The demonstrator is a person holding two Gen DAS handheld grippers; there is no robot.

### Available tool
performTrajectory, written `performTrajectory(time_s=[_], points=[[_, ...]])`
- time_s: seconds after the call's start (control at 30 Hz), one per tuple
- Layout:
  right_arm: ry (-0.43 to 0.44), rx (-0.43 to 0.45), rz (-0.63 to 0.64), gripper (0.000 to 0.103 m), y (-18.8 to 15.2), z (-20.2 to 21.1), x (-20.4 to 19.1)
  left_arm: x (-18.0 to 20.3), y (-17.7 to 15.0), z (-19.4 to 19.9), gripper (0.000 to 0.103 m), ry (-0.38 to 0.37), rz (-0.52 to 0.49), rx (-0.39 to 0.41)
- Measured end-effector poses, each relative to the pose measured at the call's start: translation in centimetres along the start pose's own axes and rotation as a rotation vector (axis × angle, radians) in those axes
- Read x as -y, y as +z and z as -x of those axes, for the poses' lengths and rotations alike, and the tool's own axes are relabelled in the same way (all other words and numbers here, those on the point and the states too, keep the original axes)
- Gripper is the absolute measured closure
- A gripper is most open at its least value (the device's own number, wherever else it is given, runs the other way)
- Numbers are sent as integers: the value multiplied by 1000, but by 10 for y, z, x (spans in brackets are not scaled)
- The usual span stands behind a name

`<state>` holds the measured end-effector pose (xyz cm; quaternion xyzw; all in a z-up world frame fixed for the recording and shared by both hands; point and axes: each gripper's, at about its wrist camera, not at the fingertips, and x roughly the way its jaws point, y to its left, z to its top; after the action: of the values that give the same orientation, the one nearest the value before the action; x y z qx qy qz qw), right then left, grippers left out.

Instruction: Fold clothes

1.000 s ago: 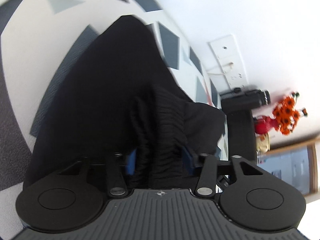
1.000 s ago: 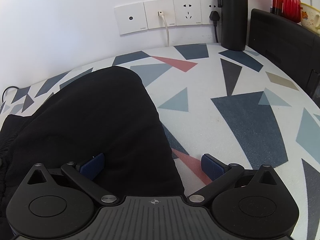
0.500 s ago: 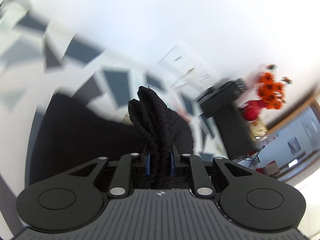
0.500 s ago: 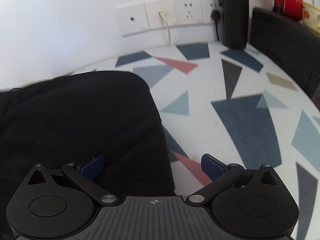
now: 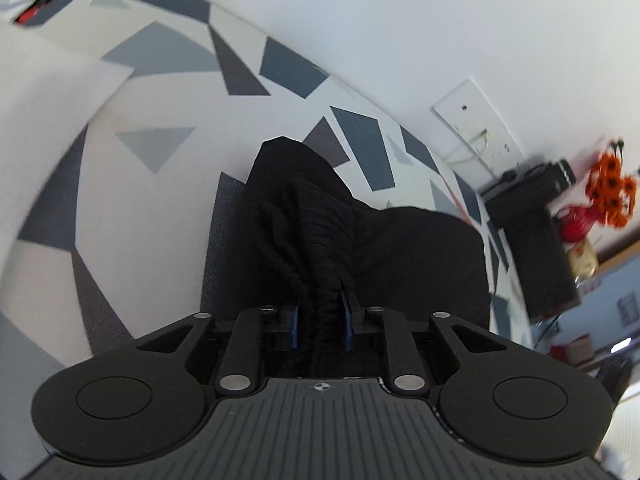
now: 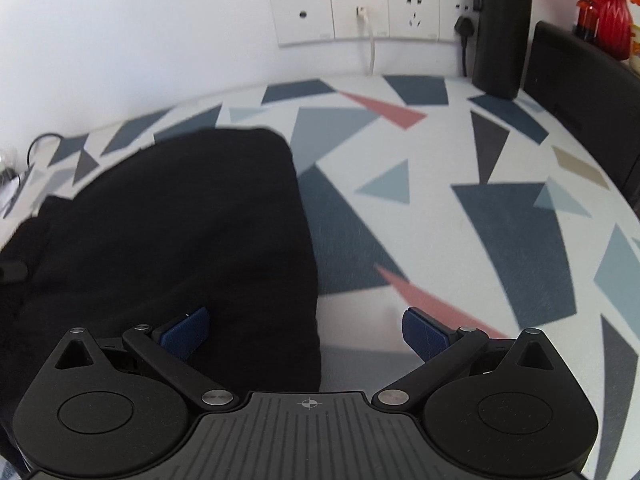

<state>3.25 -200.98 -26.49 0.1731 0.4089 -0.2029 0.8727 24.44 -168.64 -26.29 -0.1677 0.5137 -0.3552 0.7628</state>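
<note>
- Left tool (image 5: 320,322): fingers drawn close together, clamped on the ribbed, gathered band of the black garment (image 5: 360,248). The band bunches up between the blue pads (image 5: 294,326) and rises toward 12 o'clock in the left wrist view.
- Right tool (image 6: 306,330): fingers wide apart, gripping nothing. Its left pad (image 6: 188,330) sits over the black cloth, its right pad over bare desk (image 6: 500,220); the garment's side edge runs between them. Contact with the cloth: cannot tell.
- Garment position: lies on the patterned desk, filling the 9 o'clock half of the right wrist view (image 6: 168,240), with a rounded corner toward 12 o'clock, near the wall sockets (image 6: 360,12) but clear of them.
- Surroundings: black bottle (image 6: 502,28) and red vase (image 6: 608,20) stand at about 1 o'clock, well apart from the cloth.
- Progress (judgement): mid-task. The body looks laid mostly flat with a fairly straight right edge, which suggests at least one layer is in place; the band end is lifted and not yet laid down.
- Remaining (judgement): carry the held end over the body, release it, smooth it, and possibly make a further fold. Layer count cannot be read from black cloth.
</note>
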Motion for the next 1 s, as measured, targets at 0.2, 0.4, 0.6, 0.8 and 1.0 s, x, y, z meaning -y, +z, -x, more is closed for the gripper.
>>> performTrajectory(time_s=[0.2,0.4,0.6,0.8,1.0], points=[[69,-15,-35,1,2,4,6,15,7,14,30,68,-148,-11],[150,-11,0,1,2,9,5,23,-1,18,15,125,-246,-46],[208,-51,12,1,0,1,-3,19,-17,0,0,132,-256,-144],[190,-67,23,1,0,-8,-9,32,-14,-15,0,208,-308,-132],[145,-65,68,1,2,-13,-19,37,-16,-18,0,250,-298,-116]])
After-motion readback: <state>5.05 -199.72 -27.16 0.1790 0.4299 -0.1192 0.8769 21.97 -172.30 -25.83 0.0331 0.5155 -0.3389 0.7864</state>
